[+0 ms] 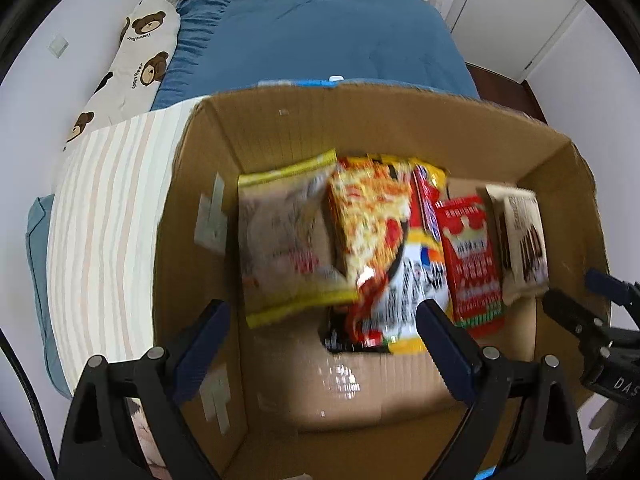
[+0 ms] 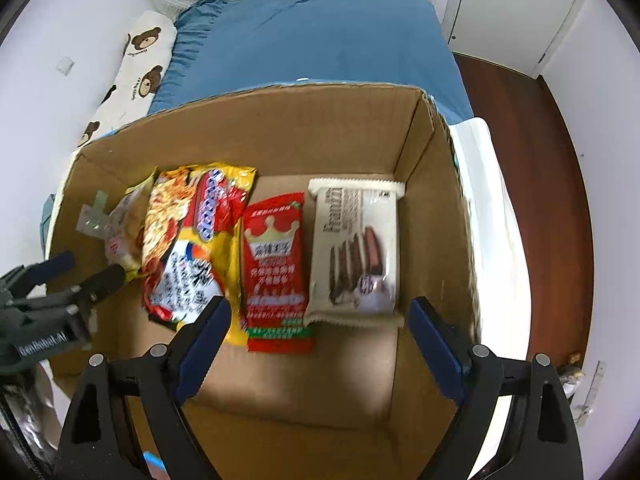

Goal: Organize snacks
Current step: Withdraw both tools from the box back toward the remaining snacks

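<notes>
An open cardboard box (image 1: 280, 128) (image 2: 280, 128) stands on a bed and holds several snack packs side by side. From left: a yellow-edged pale pack (image 1: 284, 236), an orange-yellow noodle pack (image 1: 376, 232) (image 2: 188, 240), a red pack with a crown (image 1: 472, 260) (image 2: 276, 264), a white wafer pack (image 1: 520, 236) (image 2: 356, 252). My left gripper (image 1: 324, 316) is open and empty above the box's near left. My right gripper (image 2: 320, 316) is open and empty above the near right. Each gripper shows at the other view's edge.
The box sits on a blue quilt (image 1: 320, 40) (image 2: 312, 40). A bear-print pillow (image 1: 132, 60) lies at the left, against the wall. A striped cloth (image 1: 104, 220) lies left of the box. Dark wood floor (image 2: 540, 160) and white doors are at the right.
</notes>
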Available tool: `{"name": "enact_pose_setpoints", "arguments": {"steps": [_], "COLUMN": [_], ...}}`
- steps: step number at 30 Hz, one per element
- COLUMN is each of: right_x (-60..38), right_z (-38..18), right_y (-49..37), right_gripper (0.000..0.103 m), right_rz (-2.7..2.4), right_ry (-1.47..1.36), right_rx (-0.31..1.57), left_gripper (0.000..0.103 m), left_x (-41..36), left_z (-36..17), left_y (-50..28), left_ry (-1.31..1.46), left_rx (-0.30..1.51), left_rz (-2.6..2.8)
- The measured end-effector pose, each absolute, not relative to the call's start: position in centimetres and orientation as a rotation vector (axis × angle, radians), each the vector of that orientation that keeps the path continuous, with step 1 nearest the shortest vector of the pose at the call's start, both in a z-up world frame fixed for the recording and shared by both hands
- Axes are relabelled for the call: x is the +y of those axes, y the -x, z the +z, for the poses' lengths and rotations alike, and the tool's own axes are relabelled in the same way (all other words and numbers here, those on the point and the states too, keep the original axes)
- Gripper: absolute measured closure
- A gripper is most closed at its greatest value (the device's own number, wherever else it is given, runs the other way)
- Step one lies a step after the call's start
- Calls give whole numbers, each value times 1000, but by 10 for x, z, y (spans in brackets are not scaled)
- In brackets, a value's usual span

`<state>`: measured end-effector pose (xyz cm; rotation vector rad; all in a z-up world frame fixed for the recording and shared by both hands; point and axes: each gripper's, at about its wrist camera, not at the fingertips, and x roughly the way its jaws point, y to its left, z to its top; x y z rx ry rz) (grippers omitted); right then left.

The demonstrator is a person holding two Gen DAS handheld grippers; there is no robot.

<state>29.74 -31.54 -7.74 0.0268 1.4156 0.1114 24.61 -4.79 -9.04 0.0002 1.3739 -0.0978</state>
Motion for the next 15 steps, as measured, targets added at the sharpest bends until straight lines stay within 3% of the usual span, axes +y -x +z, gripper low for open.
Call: {"name": "enact_pose_setpoints", "arguments": {"steps": [15], "right_x": [-306], "right_z": [9], "right_y": [-207], "right_gripper": [11], "right_rz": [140], "right_ry": [12], "right_rx": [1200], "left_gripper": [8], "left_x": [-46], "left_z": [6], "left_y": [-144], "left_ry": [17], "left_rx": [1118], "left_rz": [-105]}}
